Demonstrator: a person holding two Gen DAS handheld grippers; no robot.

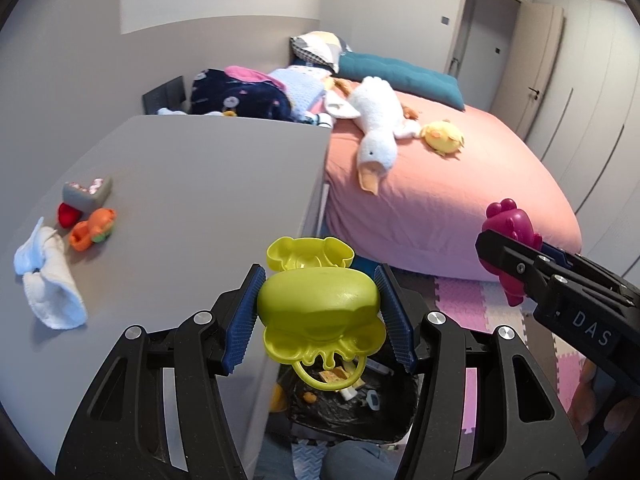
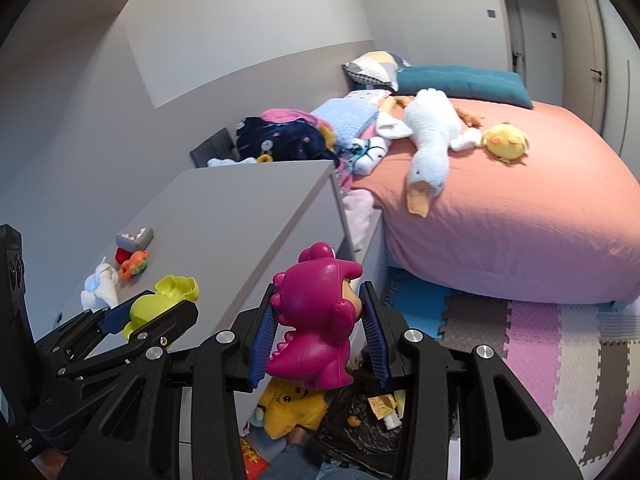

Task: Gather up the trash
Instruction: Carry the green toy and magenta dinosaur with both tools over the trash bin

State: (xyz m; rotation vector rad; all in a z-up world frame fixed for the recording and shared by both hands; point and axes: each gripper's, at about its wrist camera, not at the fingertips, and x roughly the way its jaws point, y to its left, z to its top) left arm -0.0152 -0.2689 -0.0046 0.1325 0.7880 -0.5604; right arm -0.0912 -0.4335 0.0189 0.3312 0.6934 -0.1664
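- A yellow-green plastic toy (image 1: 318, 304), moulded like a hinged animal-shaped case with a loop at its near end, is clamped in the left gripper (image 1: 318, 312); both blue pads are pressed on its rounded flanks at 9 and 3 o'clock, jaws about half closed.
- A magenta dinosaur figure (image 2: 316, 320) is clamped by its torso in the right gripper (image 2: 320, 320), jaws set narrower, with the head standing above the pads at 12 o'clock.
- Both items are carried in the air just off the edge of the grey surface (image 1: 192, 184), over a black-lined trash bag (image 1: 352, 412) seen at 6 o'clock with scraps already inside.
- Both toys are judged light, stiff and hollow; the glossy shell is likely slippery, so a grip across the widest smooth bulge may let it squirt out if squeezed harder.
- The yellow-green toy's open lid at 12 o'clock is judged a weak point and is best not pinched; the body is the safer hold.
- A crumpled white tissue (image 1: 50, 276) at 9 o'clock on the surface is judged soft and nearly weightless, to be pinched at its bunched middle.
- An orange toy (image 1: 94, 232), a red piece (image 1: 68, 215) and a small grey box (image 1: 86, 192) lie near it.
- Neither toy is judged fragile; release above the bag should suffice.
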